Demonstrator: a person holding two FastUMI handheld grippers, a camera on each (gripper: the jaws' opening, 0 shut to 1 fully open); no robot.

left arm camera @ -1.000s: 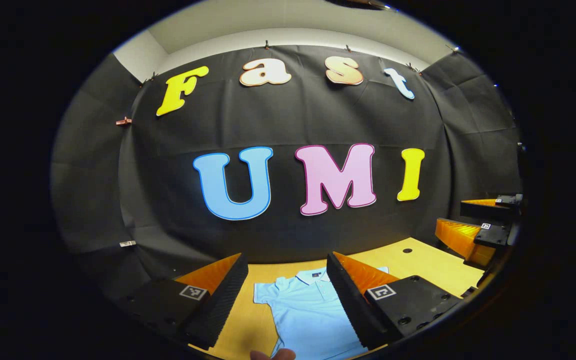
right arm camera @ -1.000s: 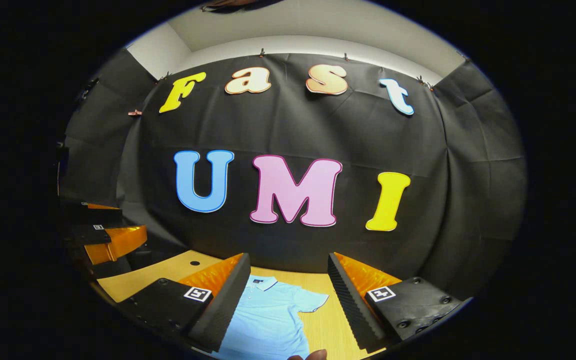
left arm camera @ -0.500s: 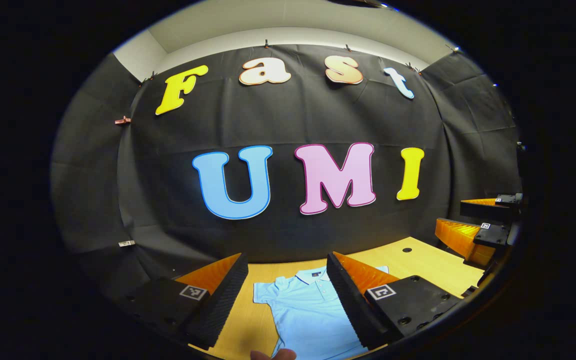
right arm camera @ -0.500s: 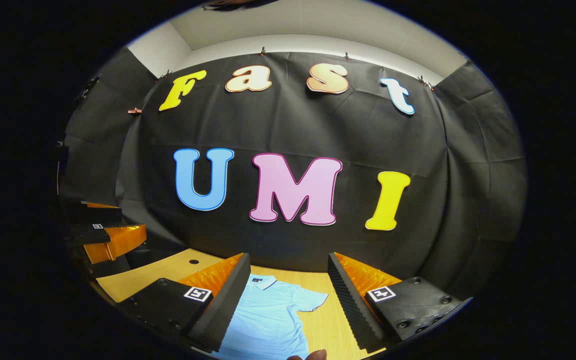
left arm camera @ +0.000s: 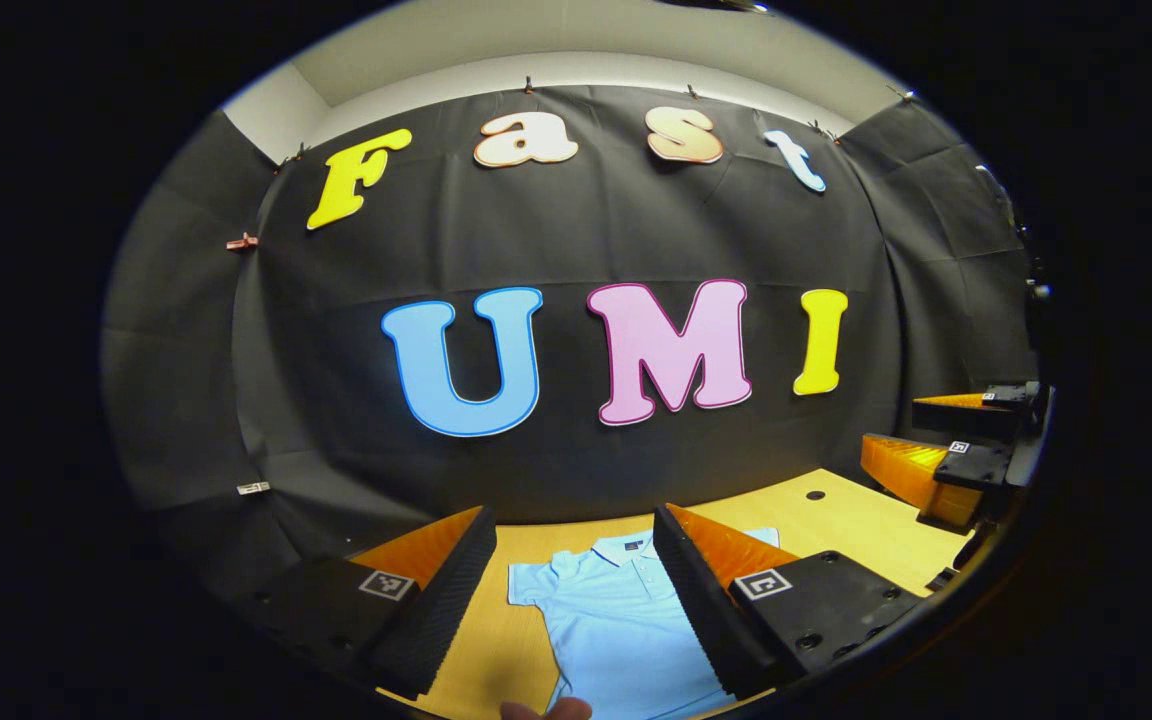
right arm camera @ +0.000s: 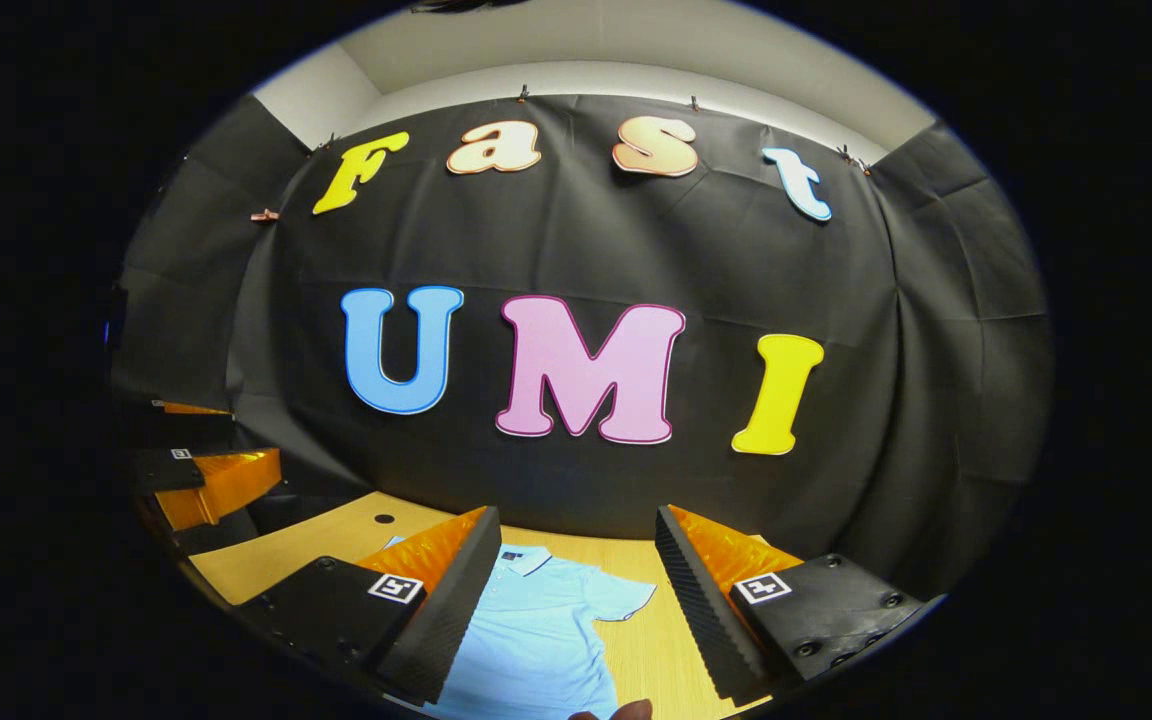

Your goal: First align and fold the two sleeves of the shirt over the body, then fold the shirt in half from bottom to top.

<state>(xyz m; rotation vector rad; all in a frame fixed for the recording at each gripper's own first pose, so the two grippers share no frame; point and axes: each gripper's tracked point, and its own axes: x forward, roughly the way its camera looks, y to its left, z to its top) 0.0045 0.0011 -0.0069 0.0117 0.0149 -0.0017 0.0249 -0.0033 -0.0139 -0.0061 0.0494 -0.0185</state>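
A light blue polo shirt (left arm camera: 616,620) lies flat on the wooden table (left arm camera: 856,520), collar toward the back wall, both short sleeves spread out. My left gripper (left arm camera: 571,590) hovers open above the shirt's left half, with nothing between its fingers. In the right gripper view the same shirt (right arm camera: 536,630) shows with its right sleeve (right arm camera: 621,600) pointing outward. My right gripper (right arm camera: 576,590) is open above that sleeve side and holds nothing. The right gripper (left arm camera: 956,455) also appears far right in the left gripper view; the left gripper (right arm camera: 201,470) appears far left in the right gripper view.
A small round hole (left arm camera: 815,495) sits in the tabletop near the back. The black cloth wall rises right behind the table's far edge. A fingertip (left arm camera: 546,708) of the person peeks in at the bottom edge. Bare table (right arm camera: 656,640) lies beside the sleeve.
Both views have tilted down very slightly; the wall shifted up a little in frame. The shirt lies unmoved and both grippers stay open.
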